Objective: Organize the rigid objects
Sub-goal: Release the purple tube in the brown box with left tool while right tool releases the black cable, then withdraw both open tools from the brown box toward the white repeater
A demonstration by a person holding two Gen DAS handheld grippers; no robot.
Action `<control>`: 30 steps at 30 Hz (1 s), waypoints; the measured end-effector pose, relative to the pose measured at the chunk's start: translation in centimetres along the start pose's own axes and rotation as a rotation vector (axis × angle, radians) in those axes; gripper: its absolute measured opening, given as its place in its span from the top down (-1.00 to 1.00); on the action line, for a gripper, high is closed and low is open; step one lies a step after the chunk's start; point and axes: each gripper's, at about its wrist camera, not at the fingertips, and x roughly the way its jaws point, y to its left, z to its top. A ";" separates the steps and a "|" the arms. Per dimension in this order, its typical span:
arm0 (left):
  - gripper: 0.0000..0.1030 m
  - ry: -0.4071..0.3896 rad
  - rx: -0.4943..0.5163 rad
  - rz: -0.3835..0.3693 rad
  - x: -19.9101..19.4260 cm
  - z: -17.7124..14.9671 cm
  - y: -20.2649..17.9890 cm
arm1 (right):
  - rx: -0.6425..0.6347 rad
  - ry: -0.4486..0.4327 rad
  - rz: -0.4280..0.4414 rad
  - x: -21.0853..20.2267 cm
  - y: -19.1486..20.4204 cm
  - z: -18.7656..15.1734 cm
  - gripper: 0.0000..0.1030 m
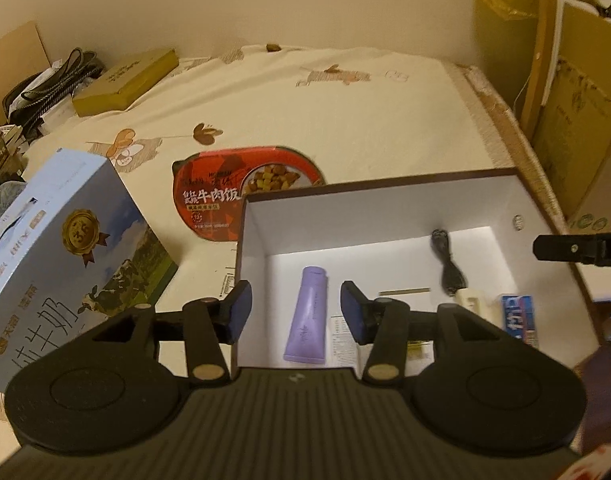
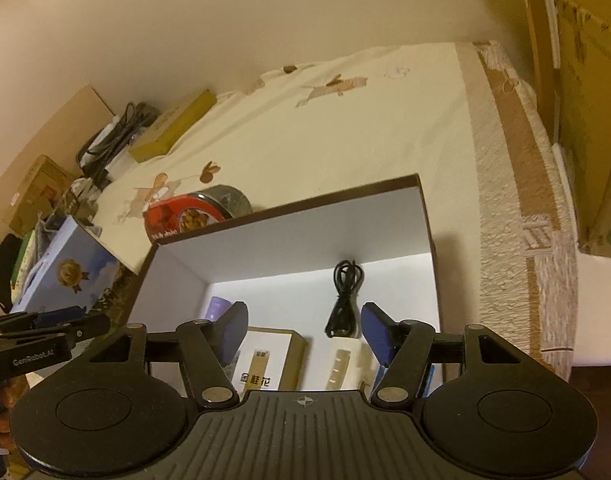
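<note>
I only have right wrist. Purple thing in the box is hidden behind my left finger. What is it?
Observer: A purple tube, lying flat on the box floor, cap end toward the far wall. Left wrist shows its whole length.
Operator: Anything right of the cable?
Observer: The black cable ends beside a cream block. Right of that sits a blue-and-white carton, hidden in your view.
Operator: That red pack behind the box, what's on it?
Observer: The red meal pack is a flat bowl lid with Chinese print and a food photo.
Operator: Left claw holding anything?
Observer: No. The left claw is open, nothing between its fingers.
</note>
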 end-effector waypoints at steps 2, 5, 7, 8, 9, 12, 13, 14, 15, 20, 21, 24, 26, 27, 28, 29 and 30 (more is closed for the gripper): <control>0.13 -0.010 -0.006 -0.008 -1.2 0.0 -0.3 | -0.008 -0.013 -0.001 -1.1 0.3 0.0 -0.16; 0.13 -0.018 -0.015 -0.016 -3.2 -0.2 -0.7 | -0.018 -0.038 0.001 -2.9 0.8 -0.2 -0.16; 0.14 -0.029 -0.025 -0.021 -4.6 -0.6 -0.9 | -0.031 -0.044 0.002 -4.0 1.2 -0.4 -0.16; 0.13 -0.033 -0.035 -0.024 -5.3 -0.8 -0.9 | -0.037 -0.049 0.003 -4.6 1.5 -0.7 -0.16; 0.14 -0.034 -0.044 -0.027 -5.9 -0.9 -0.9 | -0.042 -0.054 0.002 -5.1 1.7 -0.9 -0.16; 0.13 -0.036 -0.052 -0.020 -7.7 -1.4 -1.0 | -0.056 -0.057 0.003 -6.5 2.3 -1.6 -0.16; 0.13 -0.039 -0.050 -0.013 -8.3 -1.6 -1.0 | -0.059 -0.058 0.005 -7.1 2.6 -2.0 -0.16; 0.13 -0.044 -0.049 -0.008 -8.9 -1.9 -1.1 | -0.062 -0.059 0.006 -7.5 2.8 -2.2 -0.16; 0.13 -0.046 -0.049 -0.001 -9.6 -2.3 -1.3 | -0.068 -0.059 0.009 -8.0 3.1 -2.5 -0.16; 0.13 -0.041 -0.070 0.023 -12.5 -4.4 -1.5 | -0.101 -0.065 0.014 -10.3 4.4 -4.1 -0.16; 0.13 -0.034 -0.077 0.028 -13.1 -5.0 -1.6 | -0.107 -0.064 0.015 -10.8 4.8 -4.5 -0.16; 0.13 -0.014 -0.105 0.034 -14.5 -6.7 -1.7 | -0.119 -0.053 0.019 -12.0 5.5 -5.8 -0.16; 0.13 0.009 -0.134 0.021 -15.3 -7.7 -1.6 | -0.119 -0.042 0.025 -12.8 6.0 -6.8 -0.16; 0.13 0.021 -0.154 0.012 -15.8 -8.3 -1.6 | -0.118 -0.038 0.028 -13.1 6.3 -7.3 -0.16; 0.14 0.028 -0.167 0.005 -16.2 -8.9 -1.6 | -0.113 -0.033 0.030 -13.5 6.4 -7.7 -0.16; 0.14 0.033 -0.174 0.000 -16.7 -9.4 -1.6 | -0.111 -0.027 0.034 -13.9 6.5 -8.1 -0.16; 0.14 0.036 -0.183 0.000 -17.3 -10.1 -1.7 | -0.111 -0.022 0.038 -14.2 6.7 -8.5 -0.16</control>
